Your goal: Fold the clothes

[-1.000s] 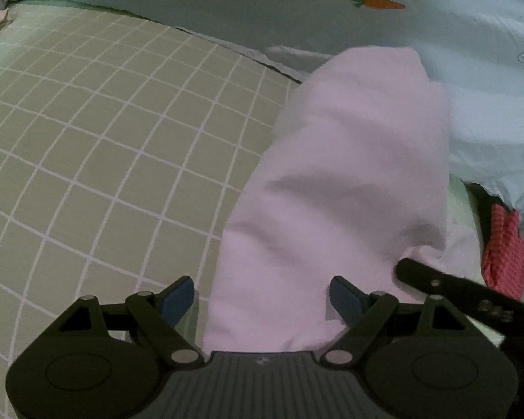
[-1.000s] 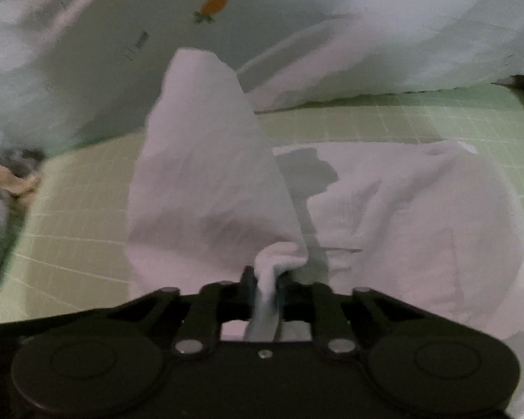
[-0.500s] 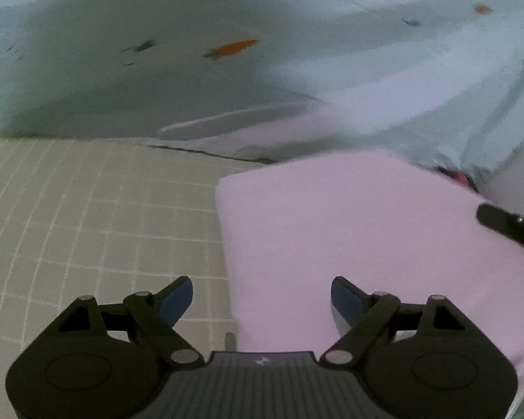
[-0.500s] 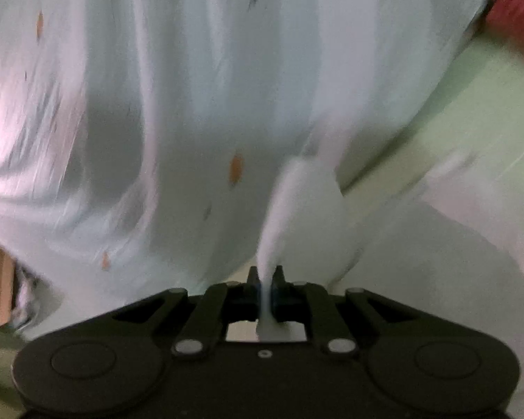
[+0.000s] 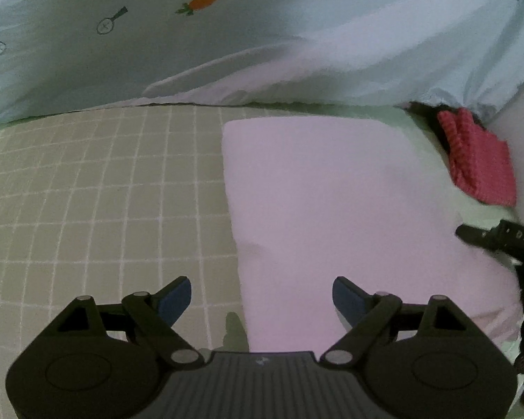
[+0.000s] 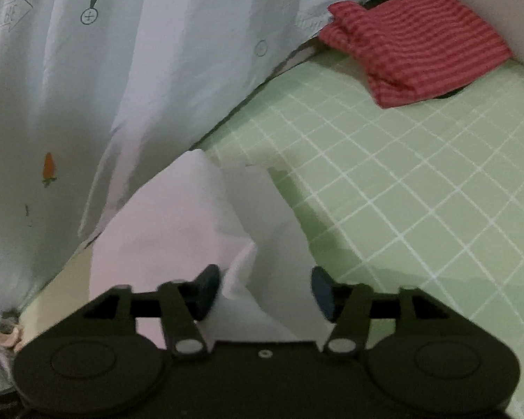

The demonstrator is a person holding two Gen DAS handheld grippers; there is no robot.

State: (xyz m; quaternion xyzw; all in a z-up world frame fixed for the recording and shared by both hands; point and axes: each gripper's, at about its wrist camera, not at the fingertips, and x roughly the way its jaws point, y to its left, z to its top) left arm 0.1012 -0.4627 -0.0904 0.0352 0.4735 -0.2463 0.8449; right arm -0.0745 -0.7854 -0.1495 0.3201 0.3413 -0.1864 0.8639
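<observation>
A pale pink garment point(image 5: 332, 202) lies folded flat in a rectangle on the green checked sheet point(image 5: 104, 192). My left gripper point(image 5: 262, 296) is open, its blue-padded fingers straddling the garment's near left edge. My right gripper point(image 6: 265, 289) is open, and a rumpled corner of the pink garment point(image 6: 192, 230) stands up between its fingers. The right gripper's black finger point(image 5: 489, 237) shows at the right edge of the left wrist view, at the garment's right side.
A light blue quilt with carrot prints point(image 5: 262, 35) is heaped along the far side of the bed; it also fills the left of the right wrist view point(image 6: 122, 70). A folded red striped cloth point(image 6: 415, 38) lies at the far corner by a white wall, also seen in the left wrist view point(image 5: 478, 160).
My right gripper was shut on the pink garment's corner and carried it over; now it has opened and the garment lies folded flat. My left gripper stayed open.
</observation>
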